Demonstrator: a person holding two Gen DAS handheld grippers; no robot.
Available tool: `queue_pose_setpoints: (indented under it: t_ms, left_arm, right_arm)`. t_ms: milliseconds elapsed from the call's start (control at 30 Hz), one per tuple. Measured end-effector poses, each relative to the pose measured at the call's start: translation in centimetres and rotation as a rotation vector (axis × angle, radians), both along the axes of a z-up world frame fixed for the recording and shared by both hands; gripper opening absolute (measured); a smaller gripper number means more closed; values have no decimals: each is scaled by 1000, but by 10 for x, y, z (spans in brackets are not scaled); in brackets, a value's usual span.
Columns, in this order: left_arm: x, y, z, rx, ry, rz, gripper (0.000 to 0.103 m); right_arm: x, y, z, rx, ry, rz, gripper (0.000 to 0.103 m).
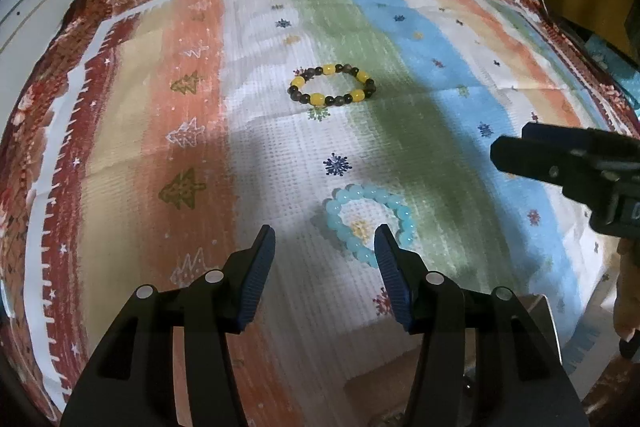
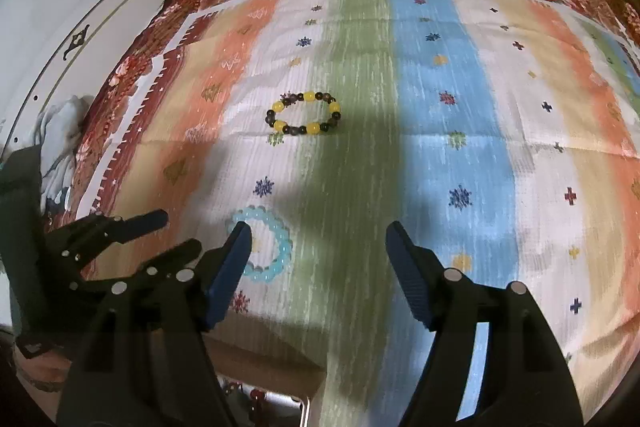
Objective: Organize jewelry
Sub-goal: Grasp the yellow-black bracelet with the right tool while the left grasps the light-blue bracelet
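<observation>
Now both tools hang spread and empty over the striped cloth (image 1: 192, 131) on the tabletop. The left tool (image 1: 324, 247) sits nearest the blue bracelet (image 1: 370, 221), which lies flat on the near part of the white stripe; in the left wrist view its right finger (image 1: 388, 267) overlaps the ring's near edge, though contact cannot be told. The right tool (image 2: 318, 247) hovers over the green stripe, just right of that same blue bracelet (image 2: 266, 247). The yellow bracelet (image 1: 332, 85), with dark beads between the yellow ones, lies farther off, well apart from the blue one.

The step in hand looks like picking up the blue ring with the left tool. To do it well, the tool should shift slightly right, so one finger drops inside the loop and the other outside, then close across a single strand of beads; round beads may roll out of a shallow pinch, so a low, square approach is safer.

Both rings lie flat, holes facing up. Each reads as an oval with its long axis running left to right, though the fisheye may exaggerate this.
</observation>
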State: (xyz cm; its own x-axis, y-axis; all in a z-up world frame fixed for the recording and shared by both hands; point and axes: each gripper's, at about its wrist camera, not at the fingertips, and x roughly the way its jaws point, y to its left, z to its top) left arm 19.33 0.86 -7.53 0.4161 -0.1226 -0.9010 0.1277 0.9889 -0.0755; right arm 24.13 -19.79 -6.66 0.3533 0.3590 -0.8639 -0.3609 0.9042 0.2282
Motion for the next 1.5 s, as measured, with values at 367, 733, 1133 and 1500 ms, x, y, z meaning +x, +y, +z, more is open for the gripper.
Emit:
queue_pose_setpoints:
  t_ms: [367,733,1133,1500]
  left_arm:
    - [24,-6,-17,21,38,-23,54]
    - [36,-6,-24,2,56,-38,56]
    - [50,2,-38,-13,96,-28,56]
    - [56,6,-48,-24,122,-29,57]
  right_arm:
    - [41,-2,-18,-16,21,-65,72]
    - [73,10,-32,-22,45,-68,73]
    - [113,27,-50,-33,69,-66,73]
    - [132,47,-60,-39,85,-54,73]
